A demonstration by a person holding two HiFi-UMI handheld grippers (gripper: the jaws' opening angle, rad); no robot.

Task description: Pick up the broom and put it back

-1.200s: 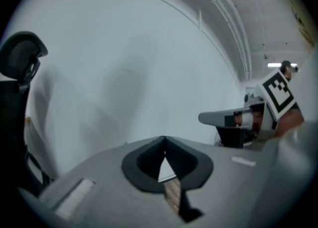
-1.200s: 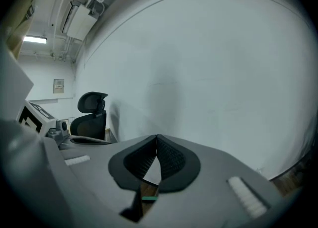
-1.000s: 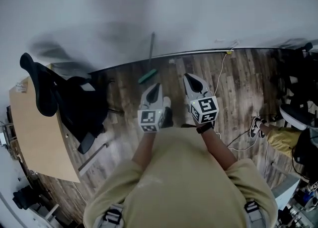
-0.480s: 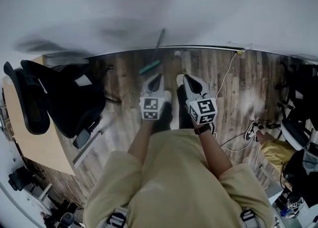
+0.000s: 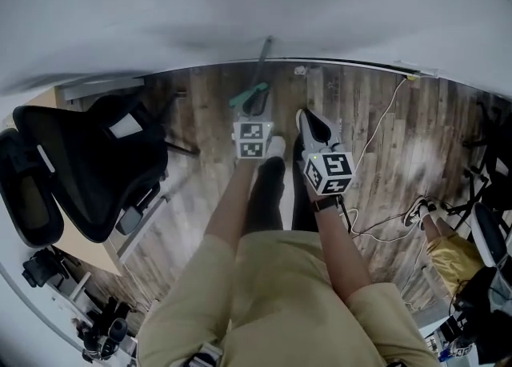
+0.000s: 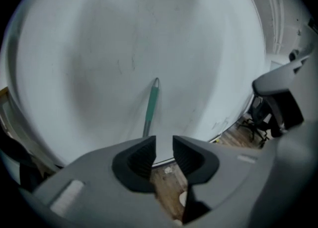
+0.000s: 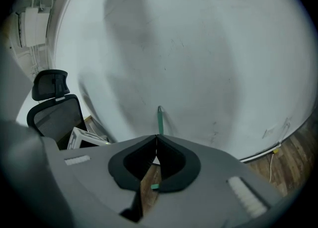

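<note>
My left gripper (image 6: 164, 145) has just been opening, and its jaws now stand a narrow way apart with nothing between them. My right gripper (image 7: 156, 140) has its jaws pressed together, empty. The broom (image 6: 151, 104) leans against the white wall (image 5: 240, 5) ahead of both grippers, its green head down on the wood floor (image 5: 376, 133). A black office chair (image 5: 88, 157) stands off to my left.

This looks like an office. A black mesh-backed swivel chair (image 5: 88, 165) stands at 9 o'clock beside a pale wooden worktop (image 5: 84, 249), on a wood-plank floor (image 5: 208, 101) that meets a bare white wall (image 5: 240, 5) at 12 o'clock. A white cable (image 5: 376, 129) trails over the planks at 2 o'clock, and dark equipment (image 5: 104, 329) is piled at 7 o'clock.
</note>
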